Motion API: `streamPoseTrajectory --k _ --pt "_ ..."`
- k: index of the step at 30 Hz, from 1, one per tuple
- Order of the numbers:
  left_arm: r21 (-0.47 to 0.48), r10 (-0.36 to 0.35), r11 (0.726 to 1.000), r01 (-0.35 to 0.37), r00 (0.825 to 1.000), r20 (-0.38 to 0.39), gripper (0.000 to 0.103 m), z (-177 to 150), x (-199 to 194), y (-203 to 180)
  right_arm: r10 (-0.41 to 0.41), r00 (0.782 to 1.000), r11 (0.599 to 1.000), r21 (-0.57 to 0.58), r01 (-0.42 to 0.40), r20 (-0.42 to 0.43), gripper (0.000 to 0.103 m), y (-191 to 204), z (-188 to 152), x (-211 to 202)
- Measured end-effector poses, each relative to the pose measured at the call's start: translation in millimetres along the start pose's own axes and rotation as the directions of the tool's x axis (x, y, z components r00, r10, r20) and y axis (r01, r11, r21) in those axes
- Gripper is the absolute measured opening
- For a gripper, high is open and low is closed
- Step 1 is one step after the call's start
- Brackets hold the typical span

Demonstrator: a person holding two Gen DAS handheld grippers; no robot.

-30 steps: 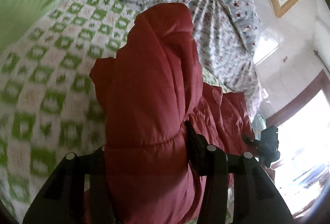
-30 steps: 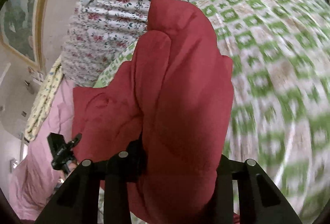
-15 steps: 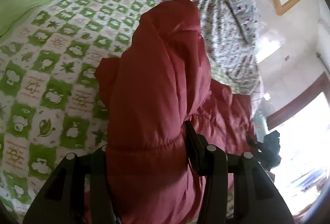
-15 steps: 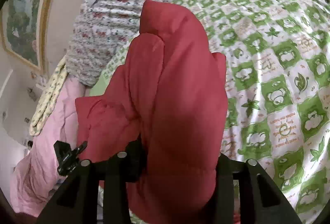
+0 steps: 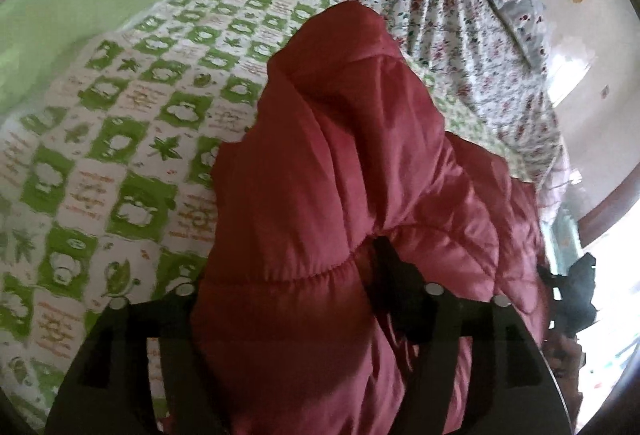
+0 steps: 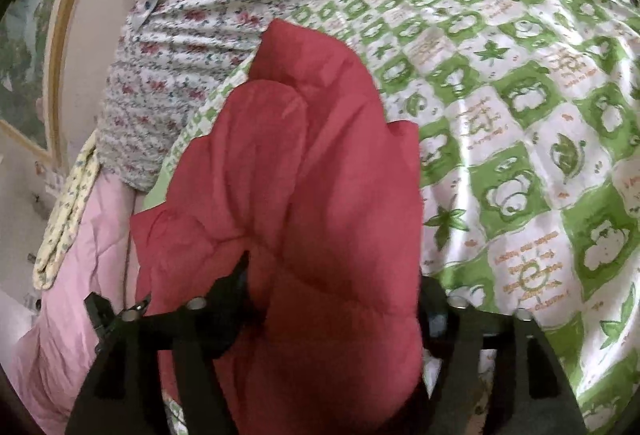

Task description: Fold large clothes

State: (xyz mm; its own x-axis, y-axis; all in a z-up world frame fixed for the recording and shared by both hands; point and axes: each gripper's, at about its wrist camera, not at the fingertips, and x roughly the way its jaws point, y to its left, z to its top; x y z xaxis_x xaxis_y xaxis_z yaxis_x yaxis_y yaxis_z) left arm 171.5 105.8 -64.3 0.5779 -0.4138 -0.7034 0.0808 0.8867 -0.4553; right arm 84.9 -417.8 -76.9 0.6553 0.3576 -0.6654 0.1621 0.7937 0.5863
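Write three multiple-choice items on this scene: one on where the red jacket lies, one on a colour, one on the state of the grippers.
1. What does the red puffer jacket lie over?
A. a wooden floor
B. the green-and-white checked bedspread
C. a chair

2. What colour is the quilt at the bed's edge in the right wrist view?
A. pink
B. black
C. orange

3. How do the left gripper and right gripper stand?
A. both far from the jacket
B. both shut on nothing
C. jaws spread, with jacket fabric between them

Key: 1 B, the checks show around the jacket; 2 A, it is pale pink; 3 C, both have just been opening and fabric fills both gaps.
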Motion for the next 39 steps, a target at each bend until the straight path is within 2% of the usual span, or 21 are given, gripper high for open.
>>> streamPoseTrajectory --k 2,3,8,12,16,20,26,30,39 --pt "0.001 0.05 0.999 -0.05 0.999 0.005 0.082 0 -5 -2 -0.012 1.0 1.0 0.007 0.012 0.012 0.081 -1 -1 -3" --pt "-0.002 0.072 0.997 -0.072 0.997 0.013 0.083 0 -8 -2 -0.018 1.0 1.0 0.008 0.018 0.015 0.084 0 -2 -4" --pt "-0.013 0.11 0.994 -0.109 0.992 0.063 0.083 -1 -33 -2 -0.073 0.996 0.997 -0.009 0.074 0.052 0.087 6 -5 -16" --pt "0.002 0.172 0.985 -0.173 0.977 0.123 0.083 -3 -55 -7 -0.125 0.988 0.991 -0.028 0.128 0.091 0.087 16 -8 -25" --pt "-0.004 0.162 0.987 -0.164 0.975 0.149 0.083 -5 -69 -9 -0.175 0.975 0.982 -0.047 0.183 0.138 0.087 25 -12 -37" --pt "0.022 0.164 0.985 -0.169 0.975 0.151 0.083 -10 -77 -18 -0.233 0.951 0.967 -0.055 0.249 0.204 0.087 33 -17 -54" --pt "0.072 0.162 0.982 -0.173 0.978 0.134 0.083 -21 -78 -34 -0.235 0.936 0.96 -0.091 0.266 0.262 0.087 51 -30 -78" --pt "0.099 0.146 0.983 -0.156 0.984 0.107 0.083 -32 -76 -47 -0.22 0.936 0.952 -0.149 0.267 0.273 0.088 71 -42 -81" --pt "0.191 0.092 0.976 -0.106 0.993 0.079 0.083 -55 -78 -84 -0.198 0.952 0.919 -0.294 0.263 0.233 0.088 114 -71 -62"
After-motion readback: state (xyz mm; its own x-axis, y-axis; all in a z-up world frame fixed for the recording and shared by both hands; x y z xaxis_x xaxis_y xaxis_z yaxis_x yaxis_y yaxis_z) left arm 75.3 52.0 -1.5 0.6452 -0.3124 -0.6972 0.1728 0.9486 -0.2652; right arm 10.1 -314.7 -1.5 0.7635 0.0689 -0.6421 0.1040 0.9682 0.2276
